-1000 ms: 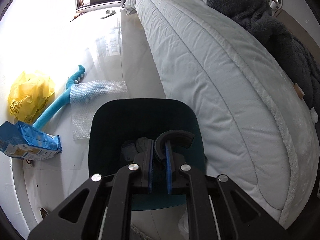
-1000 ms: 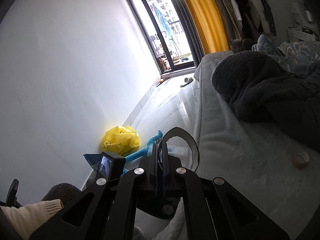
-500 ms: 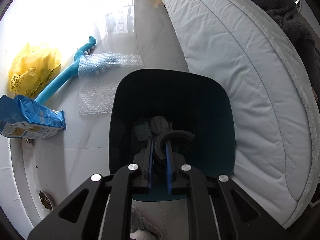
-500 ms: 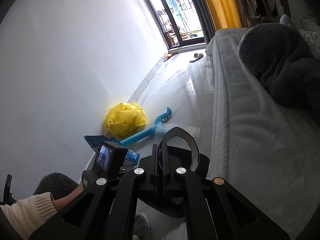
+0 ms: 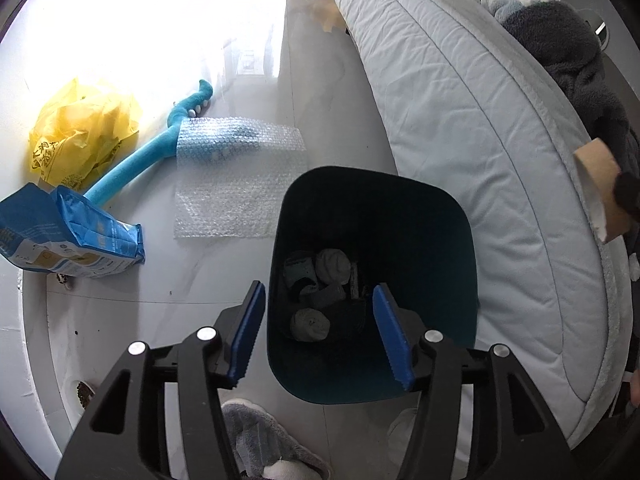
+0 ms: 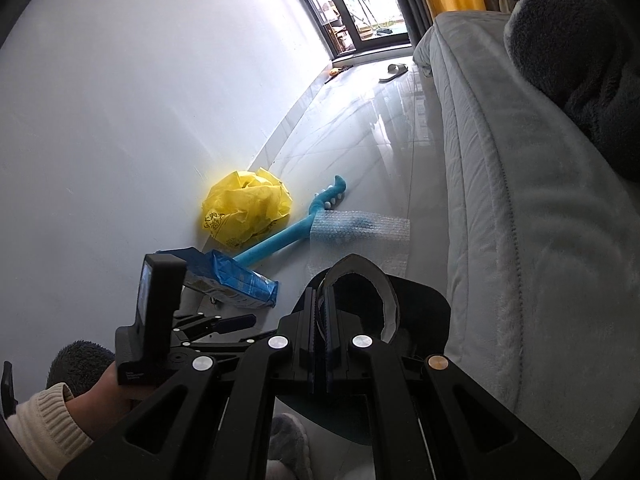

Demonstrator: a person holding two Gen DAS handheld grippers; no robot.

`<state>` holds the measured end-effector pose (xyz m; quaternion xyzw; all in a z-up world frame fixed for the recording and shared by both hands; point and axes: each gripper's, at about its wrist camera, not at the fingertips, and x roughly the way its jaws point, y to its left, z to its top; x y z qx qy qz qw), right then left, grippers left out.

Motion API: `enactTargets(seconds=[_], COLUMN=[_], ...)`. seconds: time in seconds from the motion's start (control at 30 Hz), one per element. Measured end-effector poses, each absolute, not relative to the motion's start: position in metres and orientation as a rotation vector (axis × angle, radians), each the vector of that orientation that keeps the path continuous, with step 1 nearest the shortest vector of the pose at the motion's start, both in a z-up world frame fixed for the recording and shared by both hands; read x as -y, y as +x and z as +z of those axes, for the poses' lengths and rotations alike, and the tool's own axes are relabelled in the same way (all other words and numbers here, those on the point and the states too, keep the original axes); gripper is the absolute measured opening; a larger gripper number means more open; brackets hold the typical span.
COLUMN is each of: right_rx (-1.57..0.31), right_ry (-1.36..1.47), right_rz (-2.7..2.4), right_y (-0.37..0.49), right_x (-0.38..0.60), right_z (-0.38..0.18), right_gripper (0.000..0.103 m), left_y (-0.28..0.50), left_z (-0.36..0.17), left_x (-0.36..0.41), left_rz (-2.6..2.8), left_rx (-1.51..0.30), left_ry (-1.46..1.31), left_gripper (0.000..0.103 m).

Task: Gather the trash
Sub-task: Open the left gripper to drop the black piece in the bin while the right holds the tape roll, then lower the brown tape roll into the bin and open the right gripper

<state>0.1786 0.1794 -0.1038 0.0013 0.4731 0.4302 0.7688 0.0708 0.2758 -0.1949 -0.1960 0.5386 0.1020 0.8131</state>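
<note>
A dark teal bin [image 5: 440, 240] stands on the floor beside the bed. Several balled grey and white scraps [image 5: 332, 266] lie at its bottom. My left gripper [image 5: 318, 286] hangs over the bin's near side, its jaws opening and nothing between the blue pads [image 5: 244, 332]. My right gripper [image 6: 320, 292] is shut on a flattened tape-roll ring [image 6: 390, 300] above the bin [image 6: 428, 308]. In the left wrist view the brown ring [image 5: 596, 184] shows at the right edge. A sheet of bubble wrap [image 5: 240, 176] lies flat on the floor beyond the bin.
A crumpled yellow bag [image 5: 84, 136], a blue packet [image 5: 68, 240] and a long blue foam toy [image 5: 152, 152] lie along the wall. The grey bed [image 5: 480, 120] with a dark blanket [image 5: 568, 40] fills the right. A fluffy slipper [image 5: 260, 440] is below the left gripper.
The left jaws have opened and the black ribbed ring they held is gone from between them. Both grippers have come nearer the bin; the right one has sunk with its ring.
</note>
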Motion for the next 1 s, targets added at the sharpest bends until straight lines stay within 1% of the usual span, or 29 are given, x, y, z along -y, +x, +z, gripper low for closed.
enactTargets(seconds=[0.23, 0.4, 0.53, 0.8, 1.0], right_rx=[-1.097, -1.158, -1.198, -1.288, -1.317], right_ry=[-0.013, -0.034, -0.059, -0.034, -0.029], right_rz=[0.912, 0.896, 0.890, 0.855, 0.816], right_y=[0.188, 0.190, 0.190, 0.196, 0.199], right_x=[-0.205, -0.221, -0.234, -0.245, -0.245], right_z=[-0.136, -0.165, -0.186, -0.225, -0.239], right_gripper=[0.004, 0.004, 0.004, 0.004, 0.005], left_y=[0.056, 0.042, 0.035, 0.023, 0.021], left_z=[-0.157, -0.129, -0.109, -0.089, -0.071], left_x=[-0.296, -0.312, -0.316, -0.316, -0.306], left_rz=[0.256, 0.298, 0.306, 0.311, 0.288], left_rx=[-1.002, -0.885, -0.821, -0.752, -0.708], left_ry=[-0.435, -0.484, -0.460, -0.432, -0.394], left_gripper=[0.067, 0.068, 0.070, 0.072, 0.074])
